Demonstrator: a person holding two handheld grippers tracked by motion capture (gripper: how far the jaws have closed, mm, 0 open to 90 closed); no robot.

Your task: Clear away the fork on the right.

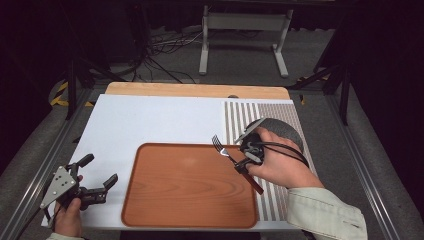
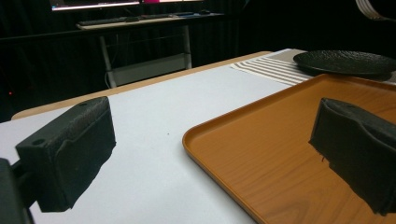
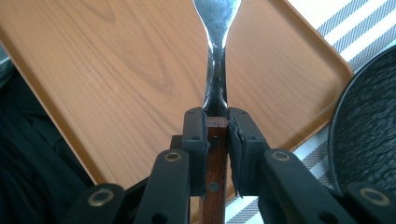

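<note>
Meanwhile, a fork [image 1: 231, 156] is clamped by the right gripper [image 1: 243, 164], tines toward upper left over the tray [image 1: 190, 220]; left gripper [image 1: 100, 187] fingers apart.

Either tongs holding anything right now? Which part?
Right tongs grip a fork by the top of its wooden handle, just below the metal neck, over the tray. Left tongs are open, holding nothing.

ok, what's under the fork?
The fork, clamped in the right gripper, is over the tray's right edge. Nothing lies on the tray there. Its handle end is covered by the hand.
</note>
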